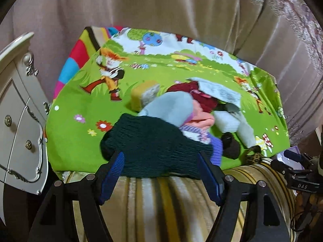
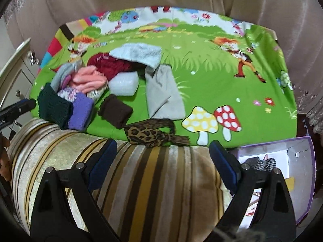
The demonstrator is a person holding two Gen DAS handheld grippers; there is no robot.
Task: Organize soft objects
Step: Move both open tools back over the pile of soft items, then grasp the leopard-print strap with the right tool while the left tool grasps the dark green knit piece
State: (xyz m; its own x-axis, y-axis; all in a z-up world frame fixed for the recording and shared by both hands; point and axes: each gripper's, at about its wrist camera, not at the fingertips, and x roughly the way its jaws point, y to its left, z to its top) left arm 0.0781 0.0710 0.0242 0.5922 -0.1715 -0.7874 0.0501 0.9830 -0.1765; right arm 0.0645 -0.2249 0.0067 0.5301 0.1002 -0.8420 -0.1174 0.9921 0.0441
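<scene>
Right now the left tool (image 1: 161, 173) has its two blue fingers spread, one at either side of a dark green knitted piece (image 1: 153, 147); whether the pads press on it cannot be told. That green piece lies at the near edge of a bright cartoon sheet (image 1: 80, 141), partly hanging over a striped cushion (image 1: 161, 201) at 6 o'clock.

Behind it, toward 12 o'clock, sits the heap of soft things: a pale blue sock (image 1: 171, 106), a pink cloth (image 1: 201, 115), a dark red knit (image 1: 193, 94) and a light blue towel (image 1: 220, 90). A purple knit (image 1: 217, 147) touches the green piece at 3 o'clock, and a yellow sponge (image 1: 144, 94) sits at 11 o'clock of the heap.

The right tool (image 2: 163, 159) is spread with nothing between its fingers, above the striped cushion. Just past it, at 12 o'clock, a leopard-print scarf (image 2: 147, 133) lies on the sheet's edge. A brown sock (image 2: 116, 111) lies at 11 o'clock of it, a grey cloth (image 2: 163, 94) beyond. A purple-edged box (image 2: 292, 161) sits at 3 o'clock.
</scene>
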